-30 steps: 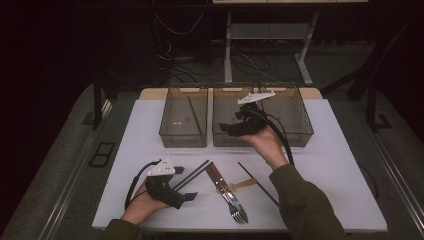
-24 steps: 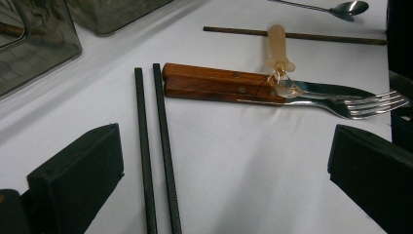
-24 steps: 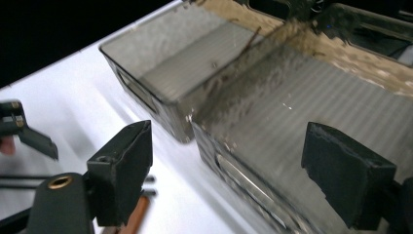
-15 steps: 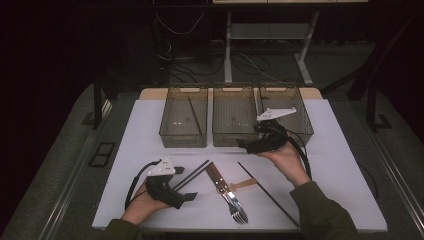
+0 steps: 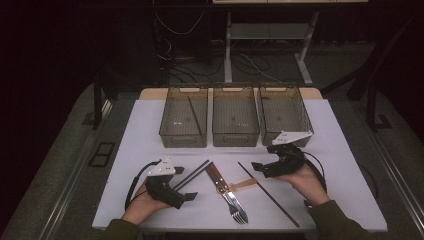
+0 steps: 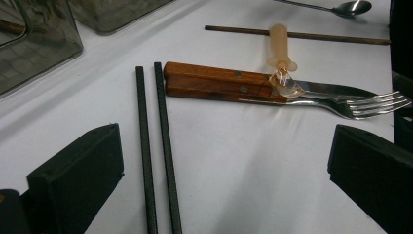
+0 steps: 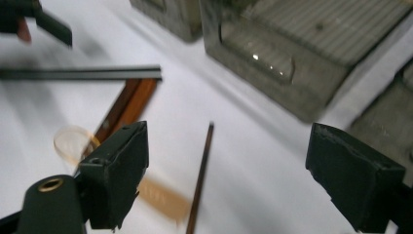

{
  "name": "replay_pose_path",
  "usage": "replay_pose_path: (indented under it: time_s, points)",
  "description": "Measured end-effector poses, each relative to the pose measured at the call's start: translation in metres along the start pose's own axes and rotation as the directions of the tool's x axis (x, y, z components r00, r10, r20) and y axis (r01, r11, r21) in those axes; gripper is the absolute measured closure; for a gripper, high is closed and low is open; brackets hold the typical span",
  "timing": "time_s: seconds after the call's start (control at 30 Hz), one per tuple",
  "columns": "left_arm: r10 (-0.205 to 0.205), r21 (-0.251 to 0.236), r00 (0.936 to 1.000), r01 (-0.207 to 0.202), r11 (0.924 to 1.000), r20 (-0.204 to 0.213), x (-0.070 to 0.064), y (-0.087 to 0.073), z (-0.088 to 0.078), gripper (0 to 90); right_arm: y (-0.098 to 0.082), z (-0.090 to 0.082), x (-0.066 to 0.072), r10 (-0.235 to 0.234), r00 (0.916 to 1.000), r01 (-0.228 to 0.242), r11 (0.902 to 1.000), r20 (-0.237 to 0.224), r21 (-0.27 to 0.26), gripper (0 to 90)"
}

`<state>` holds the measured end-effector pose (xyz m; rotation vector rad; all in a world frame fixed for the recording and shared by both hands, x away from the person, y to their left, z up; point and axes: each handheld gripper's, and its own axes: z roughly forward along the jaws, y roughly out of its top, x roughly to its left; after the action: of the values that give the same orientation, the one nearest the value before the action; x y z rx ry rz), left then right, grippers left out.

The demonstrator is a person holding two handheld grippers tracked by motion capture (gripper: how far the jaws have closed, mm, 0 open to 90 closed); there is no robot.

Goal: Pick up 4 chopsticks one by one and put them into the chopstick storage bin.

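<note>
My left gripper [image 5: 186, 183] [image 6: 226, 146] rests open on the white table [image 5: 140, 150], with a pair of black chopsticks [image 5: 192, 175] [image 6: 160, 146] lying between its jaws. Past them lie a wood-handled knife and fork [image 5: 227, 192] [image 6: 219, 85] side by side. A clear orange plastic spoon [image 5: 245, 184] [image 6: 280, 48] lies across a brown chopstick [image 5: 267, 192] [image 7: 199, 175]. My right gripper [image 5: 257, 169] [image 7: 229, 141] hovers low over that chopstick. Its jaws have just been opening and stand open, holding nothing.
Three clear bins stand in a row at the back: the left bin [image 5: 170, 125] holds one chopstick, beside the middle bin [image 5: 235, 120] and the right bin [image 5: 295, 117]. A metal spoon [image 6: 341, 7] lies beyond the brown chopstick. The table's front edge is close to both hands.
My right hand has come back from over the bins, moving right, toward the person and down to just above the table by the brown chopstick. The left gripper has stayed put.
</note>
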<state>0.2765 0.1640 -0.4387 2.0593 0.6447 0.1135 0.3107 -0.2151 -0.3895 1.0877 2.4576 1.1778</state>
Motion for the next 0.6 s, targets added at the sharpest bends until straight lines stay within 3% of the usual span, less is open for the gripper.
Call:
replay_pose_path:
  time_s: [0.33,0.6]
  points:
    - [0.011,0.01,0.9999,-0.011,0.9999,-0.003,0.0,0.0,-0.001,0.0,-0.036,-0.019,0.005,0.007,1.0,-0.007,0.999,0.003,0.045,16.2]
    - [0.014,0.013,0.9999,-0.014,0.9998,-0.005,0.0,0.0,0.0,0.0,-0.061,-0.034,0.01,0.035,0.9994,-0.035,0.9972,0.004,0.067,34.8]
